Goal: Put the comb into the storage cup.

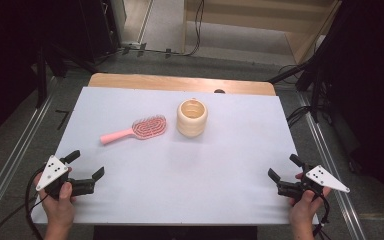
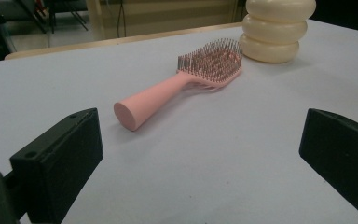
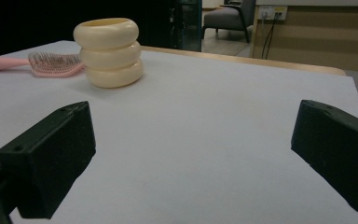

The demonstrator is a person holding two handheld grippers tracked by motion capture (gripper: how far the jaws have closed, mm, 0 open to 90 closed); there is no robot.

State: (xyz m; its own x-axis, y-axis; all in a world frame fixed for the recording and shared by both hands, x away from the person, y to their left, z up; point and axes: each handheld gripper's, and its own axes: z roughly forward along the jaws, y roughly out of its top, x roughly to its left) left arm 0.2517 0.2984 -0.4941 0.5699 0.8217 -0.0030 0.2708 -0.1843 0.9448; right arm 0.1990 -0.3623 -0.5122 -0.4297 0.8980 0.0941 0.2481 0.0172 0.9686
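Observation:
A pink hairbrush (image 1: 137,129) lies bristles up on the white table top (image 1: 180,165), handle toward the front left. Just right of it stands a cream ribbed cup (image 1: 192,117), shaped like three stacked rings. My left gripper (image 1: 86,164) rests near the front left edge, open and empty. In the left gripper view the hairbrush (image 2: 182,88) lies ahead of the jaws, with the cup (image 2: 275,30) behind it. At the front right, my right gripper (image 1: 284,167) is open and empty too. The right gripper view has the cup (image 3: 108,51) and the brush (image 3: 42,63) far off at the upper left.
The white sheet covers a wooden table whose far edge (image 1: 180,82) shows bare. Metal rails (image 1: 325,150) run along both sides of the table. Cables and stands sit on the floor beyond (image 1: 300,115).

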